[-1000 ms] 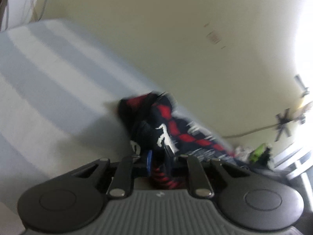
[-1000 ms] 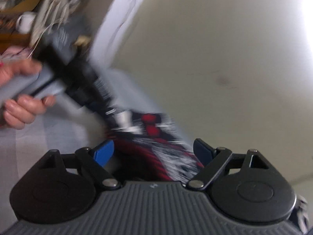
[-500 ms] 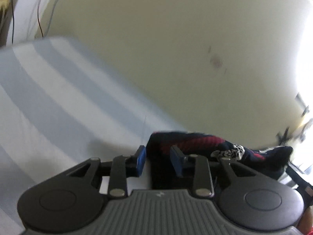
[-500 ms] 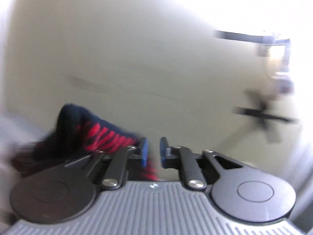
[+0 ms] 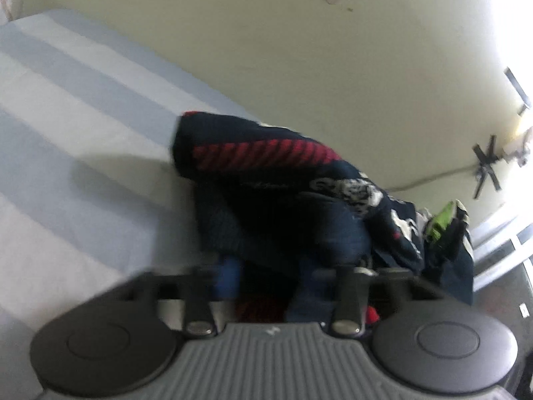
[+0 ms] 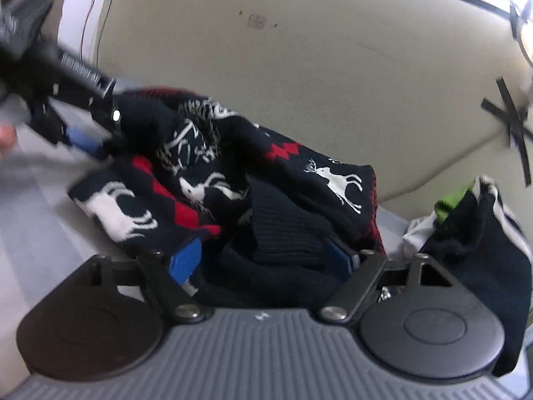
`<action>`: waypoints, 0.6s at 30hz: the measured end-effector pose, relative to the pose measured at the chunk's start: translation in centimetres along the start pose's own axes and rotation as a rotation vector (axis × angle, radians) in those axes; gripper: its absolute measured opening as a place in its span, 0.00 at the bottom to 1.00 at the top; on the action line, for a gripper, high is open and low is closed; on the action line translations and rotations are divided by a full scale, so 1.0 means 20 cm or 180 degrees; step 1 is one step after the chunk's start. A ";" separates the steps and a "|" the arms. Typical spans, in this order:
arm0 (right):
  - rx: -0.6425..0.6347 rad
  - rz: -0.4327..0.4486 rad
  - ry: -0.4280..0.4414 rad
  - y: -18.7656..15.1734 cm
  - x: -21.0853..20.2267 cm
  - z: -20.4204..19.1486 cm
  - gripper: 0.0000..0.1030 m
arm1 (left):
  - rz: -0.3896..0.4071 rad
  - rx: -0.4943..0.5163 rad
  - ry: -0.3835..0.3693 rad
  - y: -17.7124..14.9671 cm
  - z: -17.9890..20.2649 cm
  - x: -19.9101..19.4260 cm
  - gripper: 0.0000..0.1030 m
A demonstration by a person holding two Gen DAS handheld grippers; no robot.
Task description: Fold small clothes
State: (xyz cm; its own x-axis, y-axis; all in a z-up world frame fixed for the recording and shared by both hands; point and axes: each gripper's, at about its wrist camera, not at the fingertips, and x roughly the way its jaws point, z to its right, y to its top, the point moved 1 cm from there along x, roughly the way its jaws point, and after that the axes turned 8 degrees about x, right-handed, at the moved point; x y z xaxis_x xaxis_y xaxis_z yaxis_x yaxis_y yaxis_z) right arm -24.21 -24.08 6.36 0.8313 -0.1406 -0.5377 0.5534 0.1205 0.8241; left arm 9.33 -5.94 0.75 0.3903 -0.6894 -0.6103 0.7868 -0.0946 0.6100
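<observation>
A pale cream wall [image 5: 299, 50] rose behind a bed sheet [image 5: 66, 106] striped in blue and white. In the left wrist view, the dark knitted sweater [image 5: 266, 180], with its red band, lay heaped on the sheet beside the wall. The left gripper [image 5: 268, 278] had its jaws set a little apart with knit bunched between them; blur made it impossible to tell whether they truly pinched the cloth. In the right wrist view, the sweater [image 6: 253, 180] showed white reindeer and red diamonds that the other camera barely caught, and the right gripper [image 6: 263, 255] stood wide open around a dark fold, not clamped. This view alone showed the left gripper [image 6: 90, 140] from outside at the sweater's far edge, and more fully the second dark garment [image 6: 473, 233] with a green patch lying just beside. The sweater appeared crumpled rather than flat, so closing now would likely catch several layers and drag the heap into a lopsided fold, perhaps snagging the neighbouring garment.
</observation>
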 end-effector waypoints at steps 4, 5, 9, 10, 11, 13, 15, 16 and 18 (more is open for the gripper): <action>0.0226 -0.0157 0.0111 0.04 0.09 0.04 0.10 | 0.0200 0.0087 0.0189 0.01 0.00 -0.02 0.05; 0.0302 -0.0168 0.0116 0.04 0.09 0.06 0.10 | 0.0266 0.0090 0.0212 0.02 -0.01 -0.07 0.05; 0.0715 -0.0056 0.0423 0.07 -0.03 0.08 0.03 | 0.0589 -0.0069 -0.0024 0.07 -0.13 -0.33 0.04; 0.0851 0.0007 0.0685 0.09 -0.11 0.09 0.03 | 0.0662 -0.0093 -0.0073 0.08 -0.15 -0.39 0.04; 0.0857 0.0079 0.0846 0.11 -0.18 0.08 0.03 | 0.0704 -0.0103 -0.0083 0.09 -0.17 -0.43 0.02; 0.0603 0.0261 0.1009 0.16 -0.30 0.03 0.03 | 0.0796 -0.0053 0.0092 0.09 -0.18 -0.50 0.02; 0.0418 0.0468 0.0929 0.20 -0.35 -0.02 0.07 | 0.0849 0.0027 0.0148 0.07 -0.16 -0.54 0.02; 0.0356 0.0531 0.0864 0.23 -0.35 -0.03 0.12 | 0.0859 0.0042 0.0107 0.05 -0.16 -0.56 0.02; 0.0220 0.0579 0.0724 0.29 -0.29 -0.08 0.55 | 0.0829 0.0053 0.0064 0.02 -0.14 -0.56 0.03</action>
State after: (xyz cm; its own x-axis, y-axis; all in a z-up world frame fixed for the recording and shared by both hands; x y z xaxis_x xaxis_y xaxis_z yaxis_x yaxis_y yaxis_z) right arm -25.64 -21.05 13.99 0.9110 0.1019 -0.3997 0.3960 0.0552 0.9166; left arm 6.62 3.77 6.34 0.5882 -0.6777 -0.4413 0.6506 0.0724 0.7560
